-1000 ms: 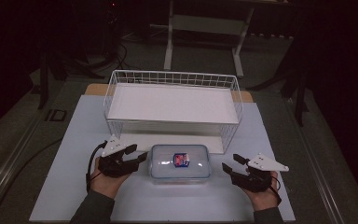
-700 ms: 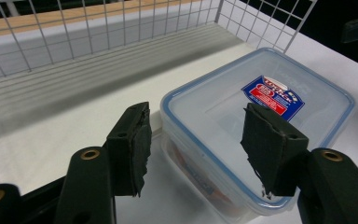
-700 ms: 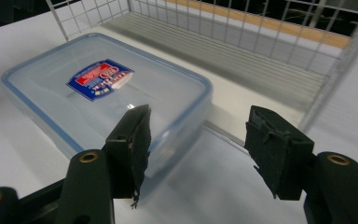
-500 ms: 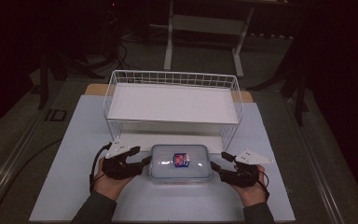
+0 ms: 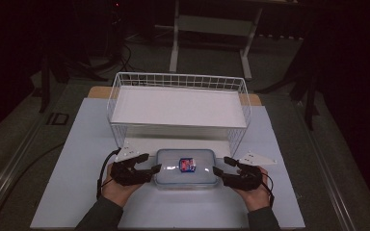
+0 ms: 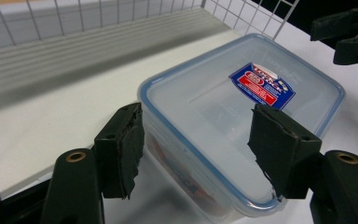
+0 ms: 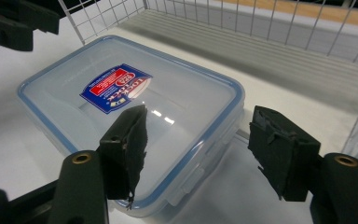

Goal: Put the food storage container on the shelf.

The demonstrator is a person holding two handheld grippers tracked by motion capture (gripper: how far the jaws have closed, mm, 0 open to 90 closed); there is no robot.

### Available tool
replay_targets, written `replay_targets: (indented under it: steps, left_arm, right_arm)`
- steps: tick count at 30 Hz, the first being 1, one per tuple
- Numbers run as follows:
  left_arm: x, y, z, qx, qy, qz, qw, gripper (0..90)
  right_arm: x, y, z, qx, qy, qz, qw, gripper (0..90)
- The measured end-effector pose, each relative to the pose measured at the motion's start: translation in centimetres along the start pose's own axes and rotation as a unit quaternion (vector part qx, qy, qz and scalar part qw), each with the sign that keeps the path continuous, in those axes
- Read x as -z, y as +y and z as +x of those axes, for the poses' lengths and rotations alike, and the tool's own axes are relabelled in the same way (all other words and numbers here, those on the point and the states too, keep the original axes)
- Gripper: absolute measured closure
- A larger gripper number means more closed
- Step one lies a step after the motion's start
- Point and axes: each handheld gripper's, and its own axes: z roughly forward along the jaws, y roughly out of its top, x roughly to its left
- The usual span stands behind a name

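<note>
I see the box [image 5: 186,168], a clear plastic food container with a blue-rimmed lid and a blue and red label [image 5: 187,164], lying flat on the white table [image 5: 77,159], just in front of the wire basket [image 5: 178,107] and centred on its near side. My left gripper [image 5: 156,168] sits at the box's left end and my right gripper [image 5: 218,171] at its right end, so the box lies between the two tools. In the left gripper view the gripper [image 6: 193,140] has its jaws parted, and they have just been opening; the near corner of the box [image 6: 242,126] lies between them, one pad over the lid and the other off to the side of the box wall, and neither pad presses on it. In the right gripper view the gripper [image 7: 196,144] is also open, its jaws having just been widening; they straddle the end of the box [image 7: 130,112] where a lid latch [image 7: 193,179] shows, one pad above the lid, the other clear of the box over the table, with no pinch on the plastic. From above, both tools point inward at the box, level with the table, each one carried in a hand that comes in from the near edge. The basket stands behind the box, its white floor bare.
</note>
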Motion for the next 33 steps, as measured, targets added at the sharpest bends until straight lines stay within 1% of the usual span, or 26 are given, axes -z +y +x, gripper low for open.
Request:
replay_targets:
  steps: [1, 2, 3, 5, 6, 7, 8, 11, 16, 17, 20, 24, 26, 29, 31, 33]
  left_arm:
    - [0.0, 0.0, 0.0, 0.0, 0.0, 0.0, 1.0, 34.6]
    - [-0.2, -0.1, 0.0, 0.004, -0.005, 0.002, 1.0, 33.8]
    - [-0.4, -0.1, -0.1, 0.007, -0.006, 0.007, 0.9999, 32.9]
    - [-0.5, -0.1, -0.1, 0.007, -0.008, 0.009, 0.9999, 30.4]
    - [-0.5, -0.1, -0.1, 0.01, -0.011, 0.011, 0.9998, 28.1]
    - [-0.7, -0.2, -0.1, 0.017, -0.009, 0.012, 0.9997, 25.7]
    - [-0.9, -0.3, 0.1, 0.027, -0.015, 0.016, 0.9994, 25.2]
    - [-1.1, -0.4, 0.3, 0.036, -0.02, 0.021, 0.9989, 23.4]
    - [-1.5, -0.5, 0.3, 0.04, -0.024, 0.026, 0.9986, 21.9]
    - [-1.7, -0.6, 0.2, 0.044, -0.029, 0.031, 0.9981, 21.9]
    - [-2.0, -0.7, 0.1, 0.041, -0.032, 0.04, 0.9978, 20.8]
    - [-2.4, -0.7, 0.1, 0.041, -0.034, 0.05, 0.9973, 20.2]
    - [-2.7, -0.8, 0.1, 0.045, -0.037, 0.055, 0.9968, 19.5]
    - [-3.1, -0.9, 0.2, 0.06, -0.046, 0.061, 0.9953, 16.7]
    - [-3.2, -0.9, 0.3, 0.063, -0.049, 0.064, 0.9948, 15.6]
    - [-3.3, -0.9, 0.4, 0.072, -0.058, 0.066, 0.9935, 15.6]
  right_arm:
    - [0.0, 0.0, 0.0, 0.0, 0.0, 0.0, 1.0, 35.0]
    - [-0.3, 0.0, 0.0, -0.007, 0.004, 0.003, 1.0, 33.6]
    - [-0.4, 0.0, 0.0, -0.009, 0.005, 0.004, 0.9999, 32.7]
    - [-0.7, 0.0, 0.0, -0.014, 0.011, 0.008, 0.9998, 30.3]
    - [-0.9, 0.0, 0.0, -0.018, 0.014, 0.011, 0.9997, 29.0]
    - [-1.0, -0.1, -0.1, -0.023, 0.019, 0.014, 0.9995, 28.3]
    - [-1.2, -0.1, -0.1, -0.029, 0.024, 0.017, 0.9992, 27.0]
    - [-1.5, -0.2, -0.2, -0.041, 0.034, 0.027, 0.9982, 24.1]
    - [-1.7, -0.2, -0.3, -0.05, 0.042, 0.032, 0.9974, 23.1]
    - [-1.7, -0.2, -0.3, -0.05, 0.042, 0.032, 0.9974, 22.7]
    - [-2.1, -0.3, -0.4, -0.065, 0.052, 0.036, 0.9959, 20.8]
    - [-2.6, -0.5, -0.7, -0.085, 0.065, 0.049, 0.993, 18.3]
    - [-2.8, -0.6, -0.9, -0.093, 0.071, 0.055, 0.9916, 17.0]
    - [-3.1, -0.8, -1.1, -0.105, 0.077, 0.063, 0.9895, 15.8]
    - [-3.3, -0.9, -1.1, -0.111, 0.082, 0.067, 0.9882, 15.8]
    - [-3.5, -0.9, -1.2, -0.118, 0.088, 0.071, 0.9866, 14.7]
